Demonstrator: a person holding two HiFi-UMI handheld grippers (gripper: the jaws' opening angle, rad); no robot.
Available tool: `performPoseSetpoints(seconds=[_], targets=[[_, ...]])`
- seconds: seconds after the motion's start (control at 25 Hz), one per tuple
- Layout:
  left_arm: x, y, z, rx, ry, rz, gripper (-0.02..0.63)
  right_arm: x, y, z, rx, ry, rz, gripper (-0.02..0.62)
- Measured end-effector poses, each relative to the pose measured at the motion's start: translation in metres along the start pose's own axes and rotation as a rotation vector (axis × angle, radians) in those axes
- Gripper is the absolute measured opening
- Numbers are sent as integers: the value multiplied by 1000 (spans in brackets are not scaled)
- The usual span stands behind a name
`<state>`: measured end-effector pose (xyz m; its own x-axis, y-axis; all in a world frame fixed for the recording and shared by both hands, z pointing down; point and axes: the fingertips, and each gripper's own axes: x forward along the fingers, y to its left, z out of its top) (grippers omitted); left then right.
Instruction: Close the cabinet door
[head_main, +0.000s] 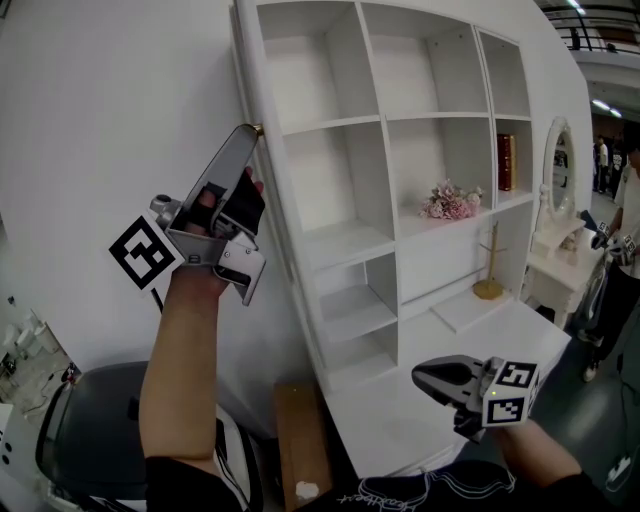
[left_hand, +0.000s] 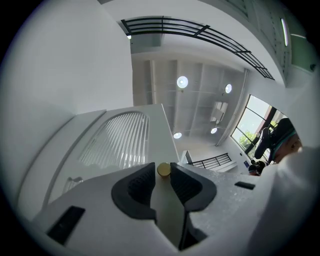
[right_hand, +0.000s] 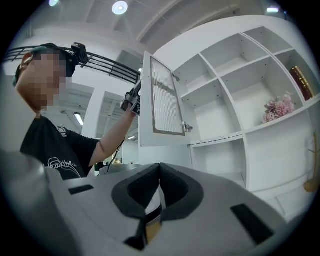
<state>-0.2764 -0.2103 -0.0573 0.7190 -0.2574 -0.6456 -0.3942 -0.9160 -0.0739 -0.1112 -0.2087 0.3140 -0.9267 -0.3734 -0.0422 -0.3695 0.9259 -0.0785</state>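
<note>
While left tongs (head_main: 252, 133) pinch the brass knob (head_main: 258, 128) on the open cabinet door (right_hand: 165, 100), upper left, shelves (head_main: 400, 118) lie rightward; right tongs (right_hand: 159, 170), pressed together, hang farther off.

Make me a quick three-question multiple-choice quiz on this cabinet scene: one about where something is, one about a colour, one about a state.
1. Where are the pink flowers?
A. On a shelf of the cabinet
B. On the floor
C. On a chair

2. What colour is the door knob?
A. Black
B. Gold
C. Blue

3. How does the cabinet door stand?
A. Fully shut
B. Lying on the floor
C. Swung open

Answers:
1 A, the head view shows them sitting on a middle shelf.
2 B, it shines gold in the left gripper view.
3 C, the right gripper view shows it standing out from the bare shelves.
</note>
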Motion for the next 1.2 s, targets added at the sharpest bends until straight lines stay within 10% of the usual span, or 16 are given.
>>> performPoseSetpoints(seconds=[1.2], targets=[[2, -12, 1, 141, 64, -48, 75, 33, -30, -32, 102, -54, -67, 8]])
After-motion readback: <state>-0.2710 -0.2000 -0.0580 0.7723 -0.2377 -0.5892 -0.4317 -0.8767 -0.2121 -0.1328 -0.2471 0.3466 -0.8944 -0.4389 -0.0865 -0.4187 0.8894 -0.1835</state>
